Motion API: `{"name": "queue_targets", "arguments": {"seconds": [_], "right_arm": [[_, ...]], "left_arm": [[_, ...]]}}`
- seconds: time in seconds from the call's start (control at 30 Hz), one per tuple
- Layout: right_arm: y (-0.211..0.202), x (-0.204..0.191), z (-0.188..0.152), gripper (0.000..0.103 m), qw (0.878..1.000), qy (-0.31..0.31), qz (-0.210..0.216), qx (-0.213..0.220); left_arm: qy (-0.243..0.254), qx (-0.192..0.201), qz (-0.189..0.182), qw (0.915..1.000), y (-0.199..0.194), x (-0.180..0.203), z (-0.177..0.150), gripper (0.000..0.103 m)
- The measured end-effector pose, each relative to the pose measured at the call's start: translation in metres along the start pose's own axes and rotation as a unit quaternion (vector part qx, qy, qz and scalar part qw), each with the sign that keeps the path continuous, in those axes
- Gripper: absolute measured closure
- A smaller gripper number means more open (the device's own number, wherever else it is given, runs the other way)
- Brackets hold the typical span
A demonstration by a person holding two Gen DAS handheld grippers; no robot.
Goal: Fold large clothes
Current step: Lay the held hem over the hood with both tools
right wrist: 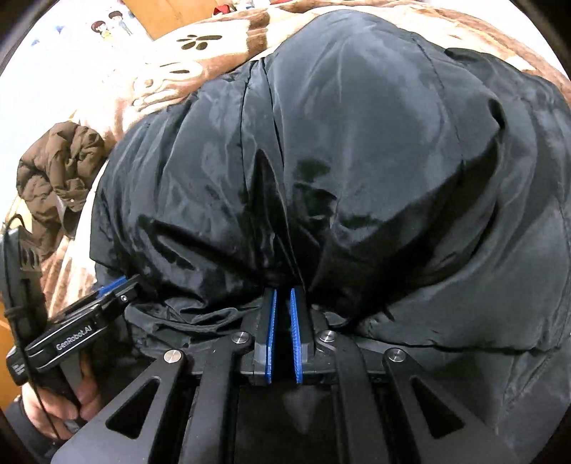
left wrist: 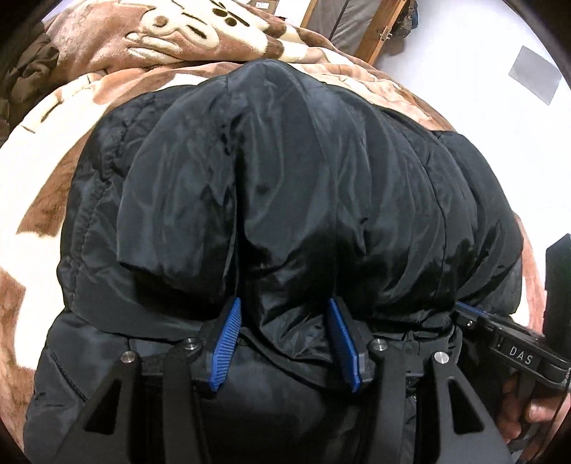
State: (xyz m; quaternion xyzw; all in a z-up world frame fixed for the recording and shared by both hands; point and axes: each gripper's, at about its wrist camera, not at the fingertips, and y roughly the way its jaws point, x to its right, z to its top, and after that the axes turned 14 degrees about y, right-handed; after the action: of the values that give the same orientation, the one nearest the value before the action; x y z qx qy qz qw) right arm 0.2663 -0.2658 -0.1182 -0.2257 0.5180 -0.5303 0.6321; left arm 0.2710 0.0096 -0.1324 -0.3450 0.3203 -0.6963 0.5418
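Observation:
A large black padded jacket (left wrist: 303, 185) lies bunched on a brown and cream blanket; it also fills the right wrist view (right wrist: 357, 160). My left gripper (left wrist: 283, 310) is open, its blue pads (left wrist: 228, 335) spread wide with a fold of jacket fabric bulging between them. My right gripper (right wrist: 283, 296) is nearly closed, its pads (right wrist: 272, 328) pinching a thin edge of the jacket's fabric. The right gripper shows at the right edge of the left wrist view (left wrist: 471, 314), and the left gripper shows at the left of the right wrist view (right wrist: 110, 285), both at the jacket's near edge.
The plush blanket (left wrist: 107, 64) with paw prints covers the bed. A brown crumpled garment (right wrist: 57, 167) lies at the left. A wooden door frame (left wrist: 378, 32) and white floor (left wrist: 464, 71) are beyond the bed.

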Motion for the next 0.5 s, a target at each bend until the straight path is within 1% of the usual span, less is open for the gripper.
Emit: {"name": "queue_targets", "arguments": {"seconds": [0.07, 0.13, 0.17, 0.23, 0.27, 0.4, 0.43, 0.5], "right_arm": [[0.003, -0.001, 0.001, 0.097, 1.000, 0.001, -0.006, -0.003], [0.000, -0.004, 0.004, 0.097, 1.000, 0.002, -0.007, -0.014], [-0.004, -0.009, 0.005, 0.097, 1.000, -0.002, -0.006, -0.017], [-0.021, -0.010, 0.004, 0.094, 1.000, -0.011, -0.001, -0.007], [-0.031, -0.012, 0.004, 0.094, 1.000, -0.016, 0.001, 0.002], [-0.079, -0.020, 0.011, 0.093, 0.997, -0.043, 0.019, 0.061], [-0.088, -0.021, 0.016, 0.093, 0.996, -0.049, 0.021, 0.076], [-0.102, -0.022, 0.031, 0.093, 0.993, -0.054, 0.023, 0.106]], "left_arm": [[0.003, -0.006, 0.003, 1.0000, 0.006, -0.001, 0.005, 0.050], [0.002, -0.012, 0.000, 0.9999, -0.001, 0.004, 0.002, 0.050], [0.004, -0.012, -0.001, 0.9999, -0.004, 0.005, 0.003, 0.050], [0.006, -0.011, -0.005, 0.9999, -0.011, 0.004, 0.005, 0.050], [0.005, -0.011, -0.009, 0.9999, -0.015, 0.003, 0.004, 0.050], [-0.009, -0.006, -0.031, 0.9995, -0.040, -0.002, 0.002, 0.050], [-0.010, -0.001, -0.033, 0.9994, -0.048, -0.004, 0.003, 0.051], [-0.005, 0.022, -0.037, 0.9991, -0.066, -0.005, 0.009, 0.051]]}}
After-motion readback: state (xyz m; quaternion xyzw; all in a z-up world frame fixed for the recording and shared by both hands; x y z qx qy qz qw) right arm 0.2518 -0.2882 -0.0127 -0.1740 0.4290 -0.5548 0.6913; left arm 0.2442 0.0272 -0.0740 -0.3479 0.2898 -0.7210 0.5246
